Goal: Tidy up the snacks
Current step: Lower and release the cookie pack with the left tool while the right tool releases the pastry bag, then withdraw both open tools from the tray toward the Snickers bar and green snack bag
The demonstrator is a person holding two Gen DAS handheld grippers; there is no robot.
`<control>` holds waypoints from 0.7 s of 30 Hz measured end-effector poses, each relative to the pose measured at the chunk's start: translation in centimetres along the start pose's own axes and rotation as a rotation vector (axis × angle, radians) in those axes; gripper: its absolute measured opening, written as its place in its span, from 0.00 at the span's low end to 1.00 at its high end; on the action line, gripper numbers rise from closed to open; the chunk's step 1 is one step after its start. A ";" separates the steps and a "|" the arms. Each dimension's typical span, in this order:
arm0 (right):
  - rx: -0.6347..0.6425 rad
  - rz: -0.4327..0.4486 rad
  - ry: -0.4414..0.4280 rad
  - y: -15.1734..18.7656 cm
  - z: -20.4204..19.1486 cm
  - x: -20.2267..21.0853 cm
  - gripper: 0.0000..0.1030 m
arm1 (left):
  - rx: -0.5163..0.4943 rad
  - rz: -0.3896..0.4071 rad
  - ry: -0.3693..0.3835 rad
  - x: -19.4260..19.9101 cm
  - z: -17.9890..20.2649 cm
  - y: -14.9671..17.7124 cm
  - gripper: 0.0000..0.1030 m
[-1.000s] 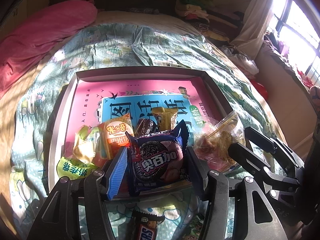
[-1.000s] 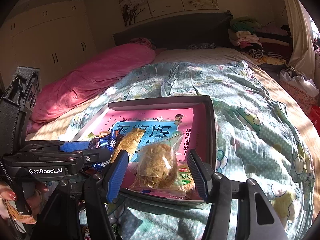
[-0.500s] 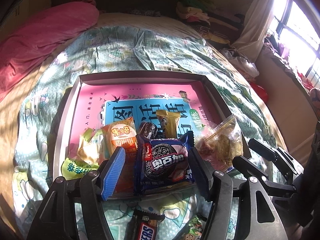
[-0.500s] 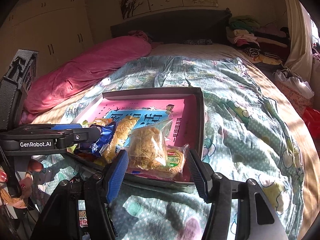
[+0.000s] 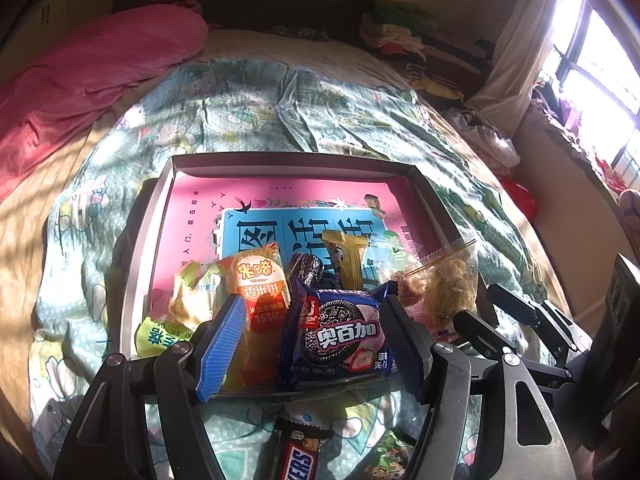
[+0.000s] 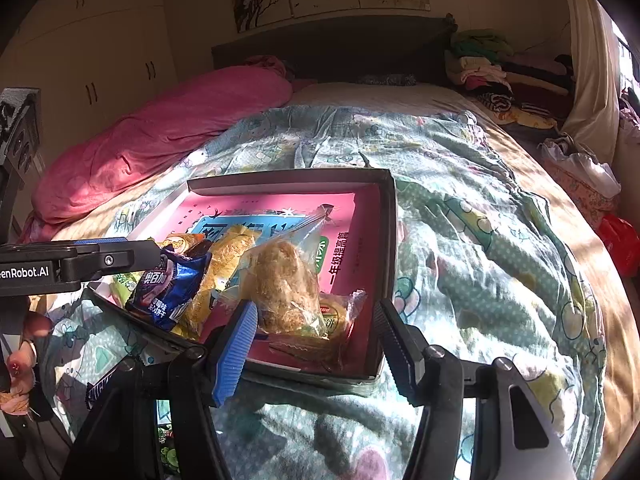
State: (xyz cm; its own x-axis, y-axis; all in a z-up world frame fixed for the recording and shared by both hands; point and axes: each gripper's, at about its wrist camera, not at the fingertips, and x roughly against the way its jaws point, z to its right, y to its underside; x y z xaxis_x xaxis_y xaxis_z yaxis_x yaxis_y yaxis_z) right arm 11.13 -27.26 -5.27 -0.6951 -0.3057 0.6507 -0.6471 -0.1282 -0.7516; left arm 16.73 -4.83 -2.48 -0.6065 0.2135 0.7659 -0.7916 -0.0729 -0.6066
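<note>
A shallow grey box (image 5: pixel 288 160) with a pink and blue book in it lies on the bed. Several snacks lie at its near end: a blue Oreo pack (image 5: pixel 340 336), an orange rice cracker pack (image 5: pixel 258 280), a yellow bar (image 5: pixel 348 264) and a clear bag of golden snack (image 5: pixel 448 284). My left gripper (image 5: pixel 312 340) is open and empty, its jaws either side of the Oreo pack lying in the box. My right gripper (image 6: pixel 316 340) is open and empty, just short of the box's near wall (image 6: pixel 312 376), in front of the clear bag (image 6: pixel 288 284).
A Snickers bar (image 5: pixel 300 460) and a green-printed packet (image 5: pixel 388 460) lie on the quilt near the box. A pink duvet (image 6: pixel 160 136) lies at the left, folded clothes (image 6: pixel 488 64) at the far right. A window (image 5: pixel 592 64) is at the right.
Both grippers have drawn back from the box. The Oreo pack has been let go by the left gripper and lies in the box; the clear bag lies further from the right fingers.
</note>
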 end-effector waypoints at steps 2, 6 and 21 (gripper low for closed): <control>-0.003 0.004 -0.003 0.0 0.1 0.0 0.59 | 0.012 0.008 0.001 0.2 -0.3 -0.1 0.71; -0.010 0.021 -0.010 -0.2 0.1 0.2 0.60 | 0.026 0.014 0.006 0.6 -0.7 -0.3 0.71; -0.001 0.099 -0.041 -0.7 -0.4 2.2 0.69 | 0.028 0.053 0.019 3.1 -1.9 -0.2 0.72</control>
State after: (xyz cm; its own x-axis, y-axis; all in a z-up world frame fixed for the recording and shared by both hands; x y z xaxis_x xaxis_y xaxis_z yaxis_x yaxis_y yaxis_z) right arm 9.92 -27.43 -3.32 -0.7426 -0.3551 0.5679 -0.5759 -0.0942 -0.8121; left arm 15.11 -2.26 -0.38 -0.6466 0.2268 0.7284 -0.7602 -0.1123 -0.6399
